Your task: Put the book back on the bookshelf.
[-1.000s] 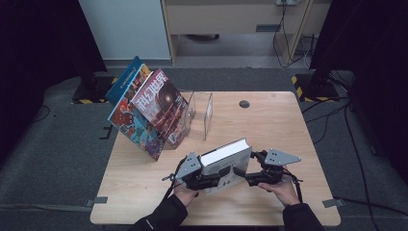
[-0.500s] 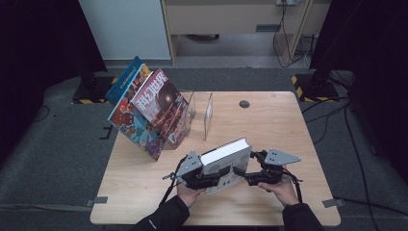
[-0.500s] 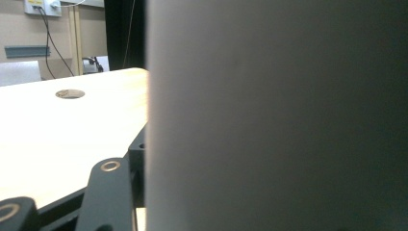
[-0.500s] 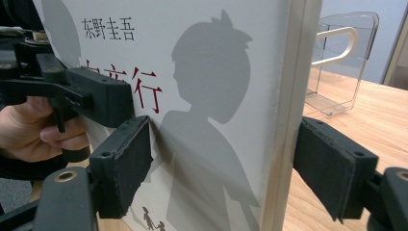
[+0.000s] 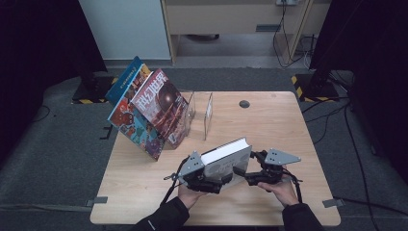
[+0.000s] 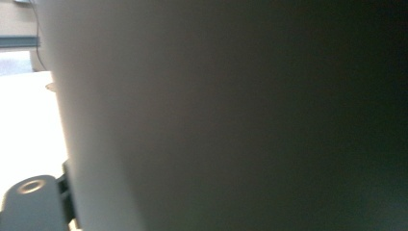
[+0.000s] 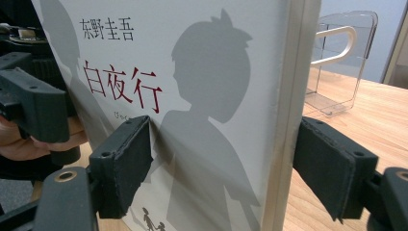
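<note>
A pale wooden table (image 5: 288, 125) stands on grey carpet in a dim room, with a light cabinet and trailing cables behind it. I count four books in all. Three of them lean together at the table's far left corner: a blue one (image 5: 123, 79) at the back, one with a busy cartoon cover (image 5: 134, 126) below it, and one with a dark red cover (image 5: 161, 101) in front. They rest against a clear plastic book rack (image 5: 199, 113), and the two slots on the rack's near side hold nothing. In the right gripper view the same rack (image 7: 342, 62) shows as a see-through tray with a white handle-shaped loop. A small dark round disc (image 5: 244, 103) lies on the table further back.

The fourth is a thick white book (image 5: 226, 159), held up off the table near the front edge, between the two tongs. Its cover (image 7: 192, 96) carries grey silhouettes of two figures and red characters. The right gripper (image 7: 223, 168) has one pad flat on the cover and the other behind the page edge, so it is clamped across the book's thickness. The left gripper (image 5: 204, 180) sits at the book's other end; its own view is blurred by a pale surface pressed close, and I cannot tell how its jaws stand. One hand (image 5: 281, 190) grips the right tool.
</note>
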Motion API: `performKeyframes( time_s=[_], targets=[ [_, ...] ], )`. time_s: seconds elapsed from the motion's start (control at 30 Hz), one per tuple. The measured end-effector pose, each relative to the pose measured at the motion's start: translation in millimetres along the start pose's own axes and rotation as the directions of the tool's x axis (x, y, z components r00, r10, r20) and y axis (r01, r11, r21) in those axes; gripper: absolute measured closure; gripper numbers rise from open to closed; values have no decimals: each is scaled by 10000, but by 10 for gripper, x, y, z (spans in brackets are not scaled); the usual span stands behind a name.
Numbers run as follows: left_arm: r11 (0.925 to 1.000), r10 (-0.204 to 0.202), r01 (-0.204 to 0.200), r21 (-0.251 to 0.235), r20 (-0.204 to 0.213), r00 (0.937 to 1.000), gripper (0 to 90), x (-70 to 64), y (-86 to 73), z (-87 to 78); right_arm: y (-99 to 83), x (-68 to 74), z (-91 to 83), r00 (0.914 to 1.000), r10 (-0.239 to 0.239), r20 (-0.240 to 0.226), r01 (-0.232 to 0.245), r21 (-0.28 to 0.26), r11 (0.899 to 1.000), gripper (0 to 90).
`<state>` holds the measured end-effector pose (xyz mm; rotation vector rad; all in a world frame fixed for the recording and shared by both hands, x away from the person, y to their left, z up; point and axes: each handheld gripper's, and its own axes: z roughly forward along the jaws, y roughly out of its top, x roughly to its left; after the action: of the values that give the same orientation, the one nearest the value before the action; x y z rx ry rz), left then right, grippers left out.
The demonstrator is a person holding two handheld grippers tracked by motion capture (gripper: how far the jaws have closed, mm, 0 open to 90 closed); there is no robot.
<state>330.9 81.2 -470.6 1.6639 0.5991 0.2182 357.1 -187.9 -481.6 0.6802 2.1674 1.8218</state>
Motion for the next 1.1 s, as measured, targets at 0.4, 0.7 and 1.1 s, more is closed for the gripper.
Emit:
performKeyframes(
  time_s=[0.4,0.7,1.1],
  targets=[
    [9992,32,-49,-403,-415,9991,354,34,-1,5,-7,0,7,10000,-20,24,20,-70,10000,226],
    [9995,222,-228,-230,-245,9995,511,56,44,-26,3,-31,-37,9995,320,-25,-320,-264,9991,361],
    [9977,674,-674,36,-436,9968,518,8,81,-21,-11,-44,-40,9995,312,-35,-312,-106,9995,346]
  ],
)
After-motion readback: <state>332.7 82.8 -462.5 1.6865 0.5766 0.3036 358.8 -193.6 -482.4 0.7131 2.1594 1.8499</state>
